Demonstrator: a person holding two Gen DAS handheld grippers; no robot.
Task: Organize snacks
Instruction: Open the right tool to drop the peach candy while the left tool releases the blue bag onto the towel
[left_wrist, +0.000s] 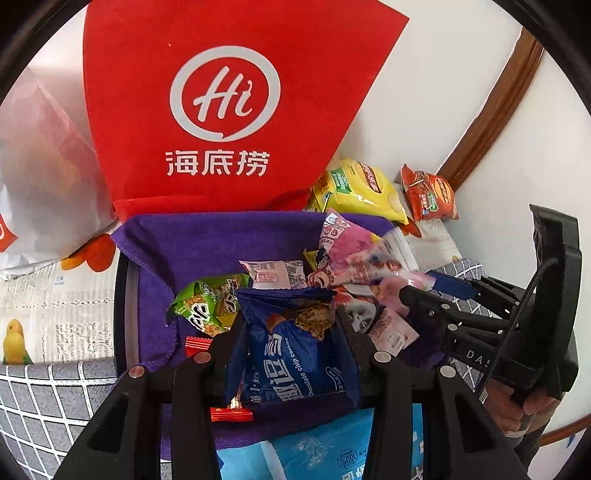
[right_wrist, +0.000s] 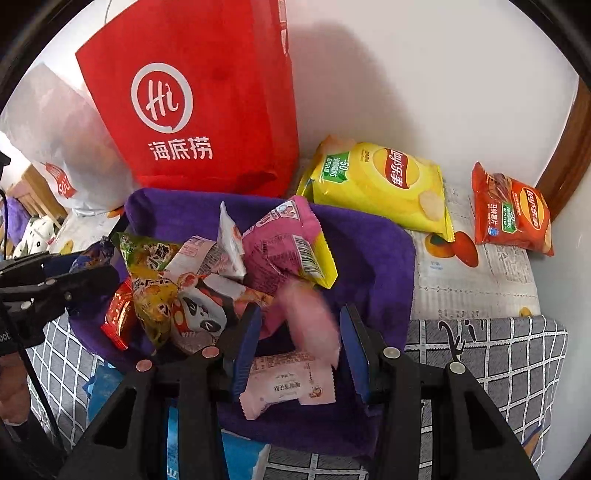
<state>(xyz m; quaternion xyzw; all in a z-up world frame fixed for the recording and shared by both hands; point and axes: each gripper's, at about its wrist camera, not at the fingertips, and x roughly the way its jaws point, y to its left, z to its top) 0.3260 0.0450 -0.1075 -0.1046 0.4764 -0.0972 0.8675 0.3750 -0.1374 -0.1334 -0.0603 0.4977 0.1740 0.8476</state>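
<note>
Blue cookie packet (left_wrist: 295, 350): clamped between the jaws of the left gripper (left_wrist: 291, 328), pads pressed on both its sides, held over the near part of the purple-lined bin (left_wrist: 207, 240); "Chocolate chip cookies" reads along its side
Left gripper, seen from the right wrist: comes in from the left edge (right_wrist: 92, 273), the blue packet only a sliver at its tip
Right gripper (right_wrist: 299, 328): jaws part-way apart over the bin's near right corner; a blurred pink packet (right_wrist: 314, 325) lies between them, and whether the pads press on it I cannot tell
Pale pink packet (right_wrist: 288, 384): flat on the purple cloth, just below the blurred one, between the right gripper's arms
Snack pile: green packet (left_wrist: 207, 302), panda-print packet (right_wrist: 203, 317), large pink packet with a barcode (right_wrist: 280, 251), small red sachets (left_wrist: 197, 345), all heaped in the left and middle of the bin
Yellow chip bag (right_wrist: 380, 188): outside the bin, behind its right corner, on the newspaper-print cover (right_wrist: 480, 280)
Orange chip bag (right_wrist: 513, 214): further right, by the wall, apart from the yellow one
Red tote bag (left_wrist: 221, 107): upright behind the bin, against the wall
White plastic bag (right_wrist: 62, 147): left of the tote
Grey checked cloth (right_wrist: 491, 354): under the bin's near side
Hand (left_wrist: 517, 410): grips the right gripper's handle at the right edge
</note>
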